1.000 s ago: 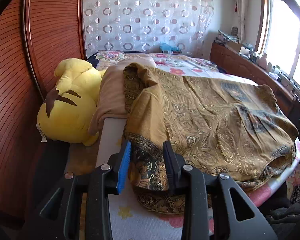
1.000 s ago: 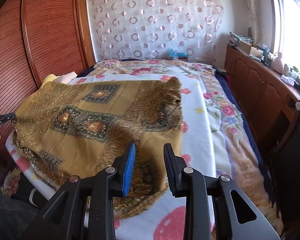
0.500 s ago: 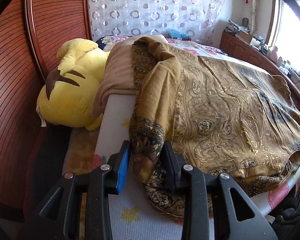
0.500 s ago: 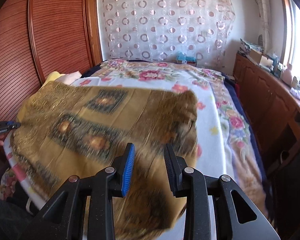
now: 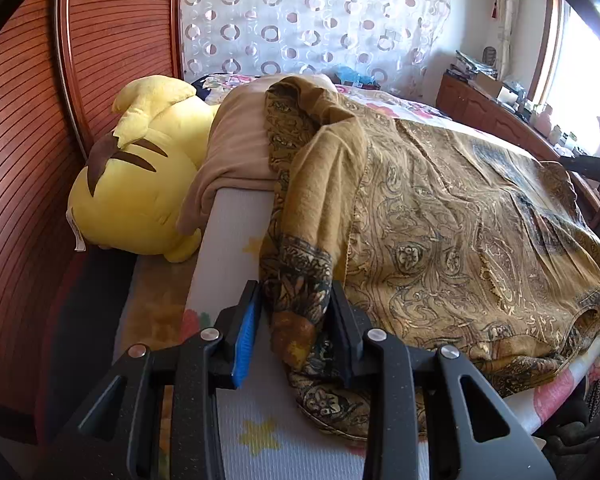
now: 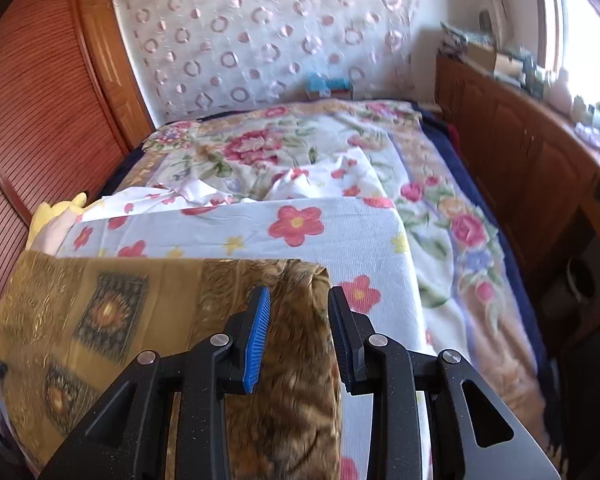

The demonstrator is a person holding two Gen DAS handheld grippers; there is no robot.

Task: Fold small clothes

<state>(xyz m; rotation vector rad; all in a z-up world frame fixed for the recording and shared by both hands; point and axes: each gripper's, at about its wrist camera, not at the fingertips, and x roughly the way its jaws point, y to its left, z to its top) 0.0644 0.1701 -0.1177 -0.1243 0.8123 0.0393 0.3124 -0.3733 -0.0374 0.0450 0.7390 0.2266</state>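
Now garment [image 5: 440,216] between left tool [image 5: 294,332] jaws

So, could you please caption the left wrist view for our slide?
Left gripper closed on the patterned brown garment's sleeve, yellow plush toy beside the bed.

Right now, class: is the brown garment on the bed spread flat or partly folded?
Partly folded: the garment has its sleeve doubled over its body, with edges bunched.

Bedroom: reddish wood slatted wardrobe [image 5: 60,140] at left, circle-patterned curtain [image 6: 268,32] on the far wall, wooden cabinet [image 6: 520,152] under a bright window [image 5: 580,68] at right.
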